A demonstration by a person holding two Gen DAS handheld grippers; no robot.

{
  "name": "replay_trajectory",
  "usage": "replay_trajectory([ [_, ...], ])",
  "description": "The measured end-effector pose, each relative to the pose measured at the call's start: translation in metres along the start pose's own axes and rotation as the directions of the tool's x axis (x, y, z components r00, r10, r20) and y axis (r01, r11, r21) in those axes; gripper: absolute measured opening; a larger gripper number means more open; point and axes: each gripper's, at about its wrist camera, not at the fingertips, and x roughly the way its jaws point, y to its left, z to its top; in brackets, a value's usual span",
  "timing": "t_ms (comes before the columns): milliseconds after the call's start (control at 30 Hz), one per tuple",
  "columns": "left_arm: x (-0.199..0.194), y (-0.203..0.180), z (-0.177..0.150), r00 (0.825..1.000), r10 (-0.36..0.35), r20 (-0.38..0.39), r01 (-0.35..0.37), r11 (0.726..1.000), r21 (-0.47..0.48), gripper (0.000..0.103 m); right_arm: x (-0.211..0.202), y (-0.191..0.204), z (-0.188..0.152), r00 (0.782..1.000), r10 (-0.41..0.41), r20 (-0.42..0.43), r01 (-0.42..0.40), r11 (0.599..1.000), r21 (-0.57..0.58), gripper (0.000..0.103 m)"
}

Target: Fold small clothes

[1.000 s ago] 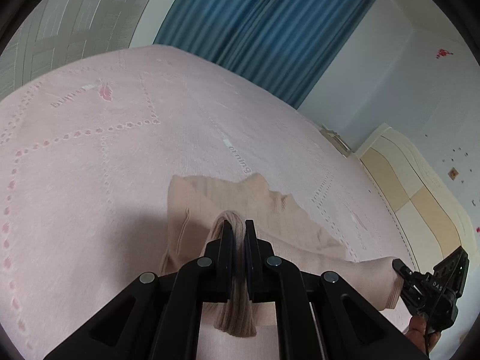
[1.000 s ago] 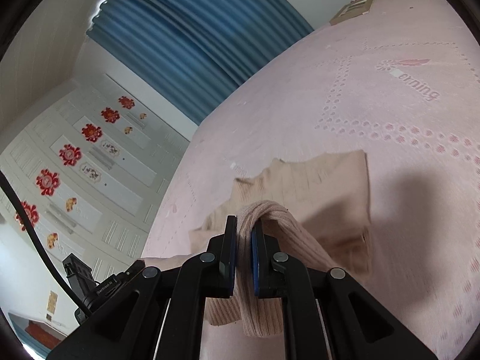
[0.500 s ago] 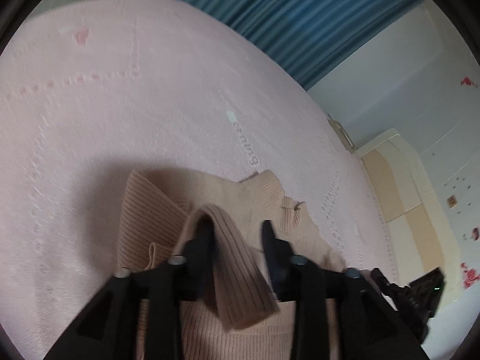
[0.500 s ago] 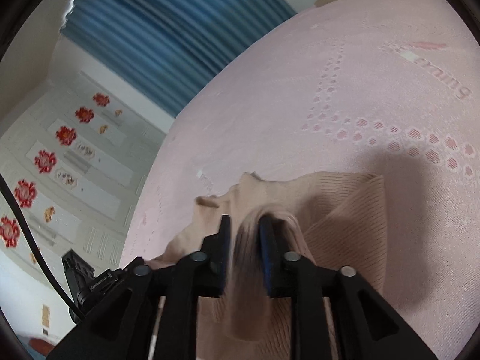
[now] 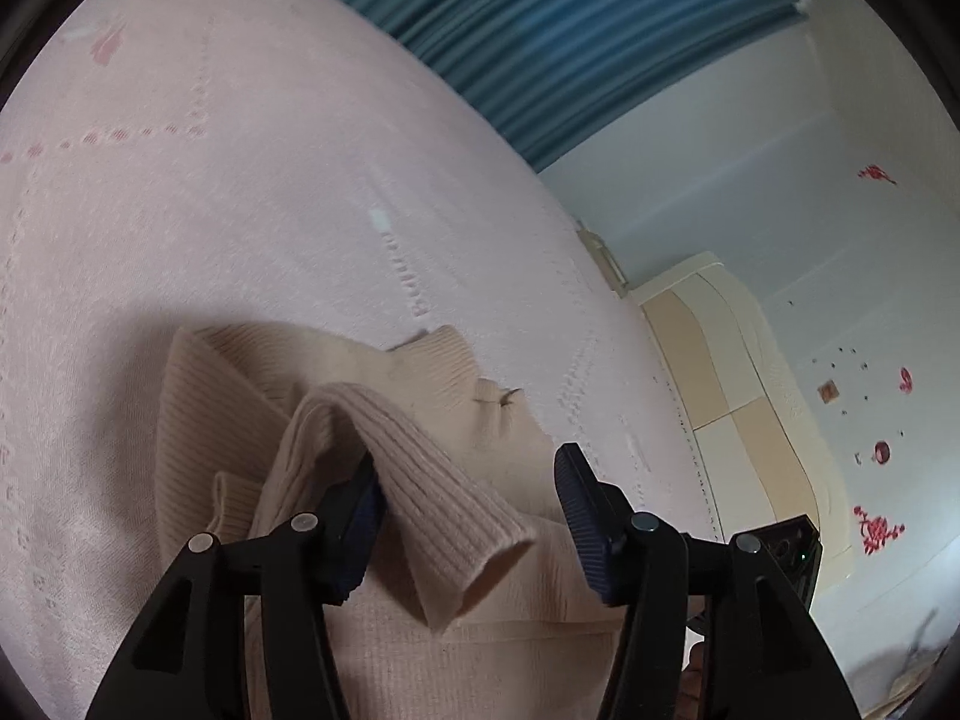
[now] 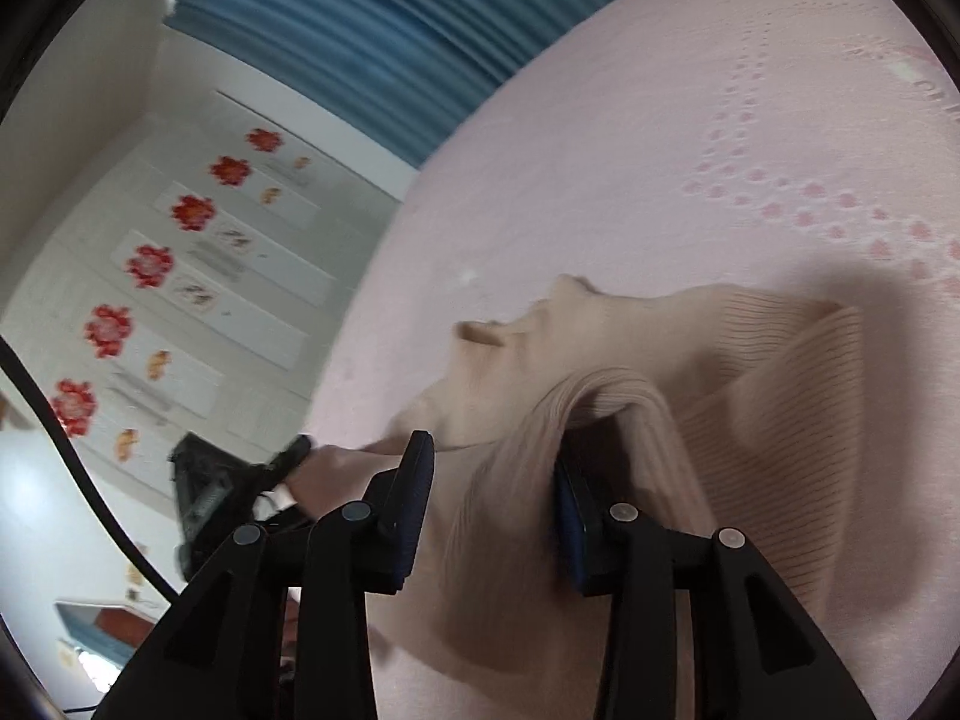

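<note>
A beige ribbed sweater lies on the pink bedspread, collar pointing away. My left gripper hovers low over it, jaws opening. One folded-in sleeve drapes over the left finger, and the pads do not press on it. In the right wrist view the sweater fills the lower right. My right gripper is also opening, and the other sleeve hangs loosely over its right finger. Each gripper shows at the edge of the other's view, the right one and the left one.
Blue curtains hang past the far side of the bed. A cream headboard stands to the right. Wardrobe doors with red flower stickers are on the left, and a black cable runs across that side.
Both grippers, shut on the sleeves a second ago, came down and forward over the sweater body. Their jaws have spread apart and the sleeves now rest loosely across the garment.
</note>
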Motion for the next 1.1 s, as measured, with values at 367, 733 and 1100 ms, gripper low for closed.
replay_trajectory([
  [367, -0.015, 0.023, 0.013, 0.996, -0.039, 0.074, 0.048, 0.99, -0.13, 0.068, -0.017, -0.021, 0.008, 0.995, -0.005, 0.101, -0.006, 0.994, 0.111, 0.04],
  [733, -0.01, 0.023, 0.013, 0.997, -0.028, 0.073, 0.038, 0.991, -0.13, 0.068, 0.001, -0.017, 0.003, 0.998, -0.025, 0.056, 0.019, 0.994, 0.103, 0.042],
  [1100, -0.02, 0.007, -0.003, 0.992, 0.114, 0.056, -0.116, 0.993, 0.028, 0.068, -0.013, 0.014, -0.016, 0.955, -0.287, 0.077, 0.294, 0.95, -0.105, 0.042],
])
